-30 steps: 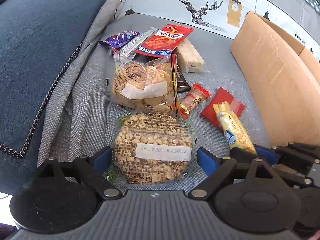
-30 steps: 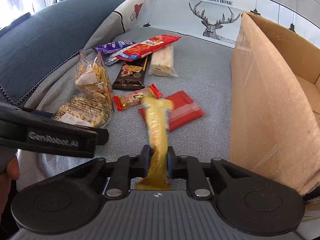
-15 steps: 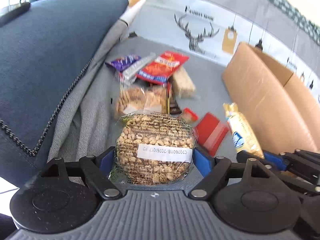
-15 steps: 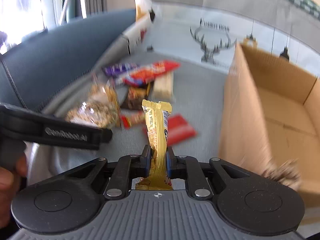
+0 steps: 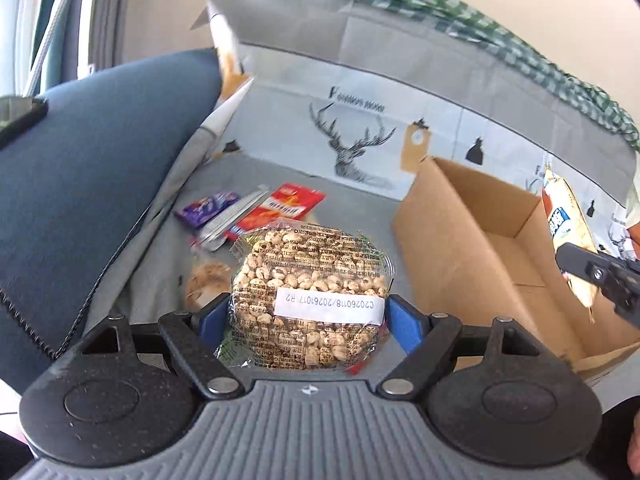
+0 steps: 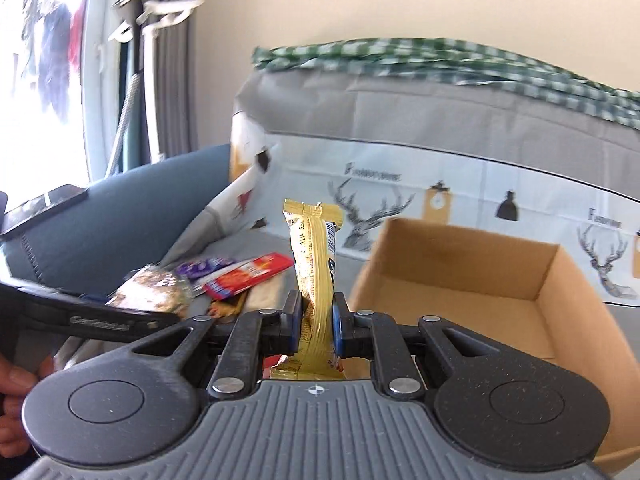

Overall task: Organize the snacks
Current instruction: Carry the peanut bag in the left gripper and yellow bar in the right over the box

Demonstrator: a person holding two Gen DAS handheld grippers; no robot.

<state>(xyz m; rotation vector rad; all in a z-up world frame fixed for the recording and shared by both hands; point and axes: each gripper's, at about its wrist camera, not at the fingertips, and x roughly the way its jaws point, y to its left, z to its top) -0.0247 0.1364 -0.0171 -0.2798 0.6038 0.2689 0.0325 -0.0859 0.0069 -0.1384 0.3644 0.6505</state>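
Observation:
My left gripper (image 5: 310,316) is shut on a clear round pack of puffed grains (image 5: 310,296) with a white label, held up off the sofa seat. In the right wrist view my right gripper (image 6: 316,320) is shut on a yellow snack bar (image 6: 314,264) that stands upright between the pads. The same bar (image 5: 568,236) shows at the right edge of the left wrist view, above the open cardboard box (image 5: 488,248). The box (image 6: 460,300) lies just ahead and right of the right gripper, and what shows of its floor is bare.
Several snacks stay on the grey sofa seat (image 5: 224,184): a purple pack (image 5: 206,208), a red pack (image 5: 284,204) and a clear cookie bag (image 5: 206,282). A blue cushion (image 5: 88,176) rises at the left. A deer-print cover (image 5: 360,136) backs the seat. A hand (image 6: 16,380) shows at lower left.
Both grippers have risen off the seat with their snacks. The left closed on the puffed-grain pack and lifted it. The right carried the yellow bar up toward the box.

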